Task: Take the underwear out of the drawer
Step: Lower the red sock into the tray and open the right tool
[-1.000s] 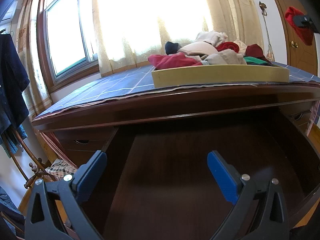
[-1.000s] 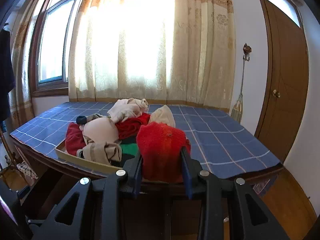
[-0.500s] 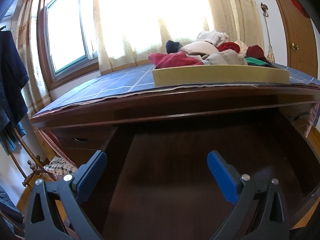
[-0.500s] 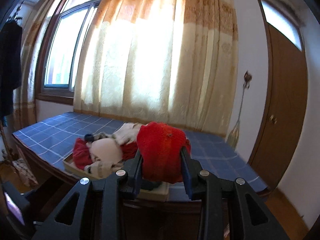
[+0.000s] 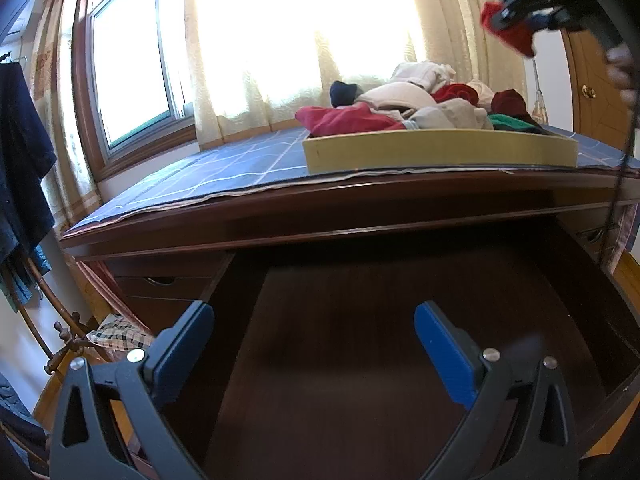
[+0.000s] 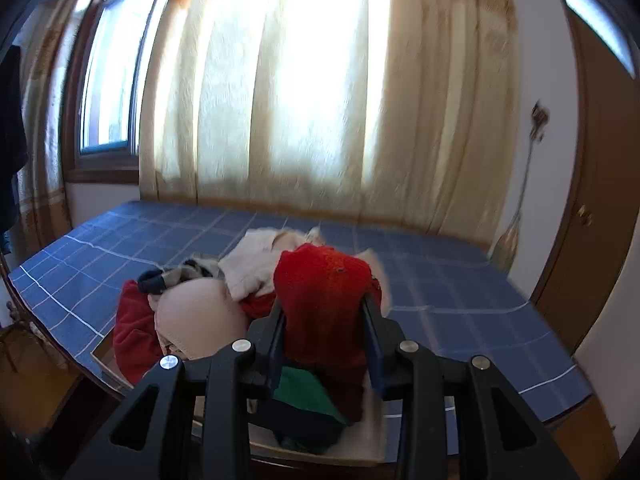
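One red knitted undergarment point(image 6: 324, 304) is clamped in the right tongs point(image 6: 325, 344), which have swung in over the shallow yellow wooden tray point(image 5: 440, 152) of heaped clothes on the blue-checked bench point(image 5: 224, 172); a drop looks near. Below, the dark wooden drawer point(image 5: 360, 340) lies open and bare. Left tongs point(image 5: 316, 344) hang motionless over it, spread wide, tilted slightly down.

A blue cloth point(image 6: 460, 280) with a white grid covers the dark brown desk point(image 5: 320, 216). The tray point(image 5: 440, 152) is pale yellow. Red underwear point(image 6: 320, 300), cream curtains point(image 6: 320, 100), blue pads point(image 5: 444, 356).
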Tool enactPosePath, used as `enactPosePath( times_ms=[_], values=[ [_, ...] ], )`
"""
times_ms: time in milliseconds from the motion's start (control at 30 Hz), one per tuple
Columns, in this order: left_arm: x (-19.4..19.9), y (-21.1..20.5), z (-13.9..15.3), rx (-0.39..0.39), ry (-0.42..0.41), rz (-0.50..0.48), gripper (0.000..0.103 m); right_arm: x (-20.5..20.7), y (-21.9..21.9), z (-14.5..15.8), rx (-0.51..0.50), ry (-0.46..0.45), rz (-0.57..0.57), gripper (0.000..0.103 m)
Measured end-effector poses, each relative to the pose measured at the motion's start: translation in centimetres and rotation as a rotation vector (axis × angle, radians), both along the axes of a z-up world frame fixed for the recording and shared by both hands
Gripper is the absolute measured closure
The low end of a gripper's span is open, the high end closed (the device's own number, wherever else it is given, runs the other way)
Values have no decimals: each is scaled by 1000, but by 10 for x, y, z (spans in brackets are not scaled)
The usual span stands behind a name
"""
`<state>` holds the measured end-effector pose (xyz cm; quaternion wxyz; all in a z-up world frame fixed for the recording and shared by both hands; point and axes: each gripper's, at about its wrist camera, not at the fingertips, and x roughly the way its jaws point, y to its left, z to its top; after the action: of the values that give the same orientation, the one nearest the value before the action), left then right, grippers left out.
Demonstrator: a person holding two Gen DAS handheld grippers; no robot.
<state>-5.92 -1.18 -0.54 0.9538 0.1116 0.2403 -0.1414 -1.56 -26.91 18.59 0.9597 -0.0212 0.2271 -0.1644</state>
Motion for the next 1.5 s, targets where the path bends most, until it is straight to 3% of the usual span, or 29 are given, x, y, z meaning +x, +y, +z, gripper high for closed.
enactPosePath(
  times_ms=[133, 333, 500, 633, 800, 1033, 1267, 1500],
  values=[
    [2, 0, 0, -2, 11, -1, 1, 30, 14, -20, 60, 93, 103, 67],
    [0, -2, -1, 15, 8, -4, 1, 54, 40, -17, 67, 101, 176, 67],
    [0, 0, -1, 7, 6, -14, 1, 65, 36, -21, 60, 172, 145, 67],
    [2, -1, 0, 11, 14, -6, 1, 68, 20, -41, 91, 282, 104, 67],
    [5, 0, 0, 5, 32, -6, 1, 77, 14, -66, 119, 337, 83, 67],
    [6, -1, 0, 7, 44, 4, 1, 93, 10, -79, 154, 345, 32, 65],
    [4, -2, 0, 3, 48, 8, 1, 96, 24, -88, 57, 329, -14, 65],
    [5, -1, 0, 3, 47, 4, 1, 83, 16, -88, 82, 273, -2, 62]
  ],
)
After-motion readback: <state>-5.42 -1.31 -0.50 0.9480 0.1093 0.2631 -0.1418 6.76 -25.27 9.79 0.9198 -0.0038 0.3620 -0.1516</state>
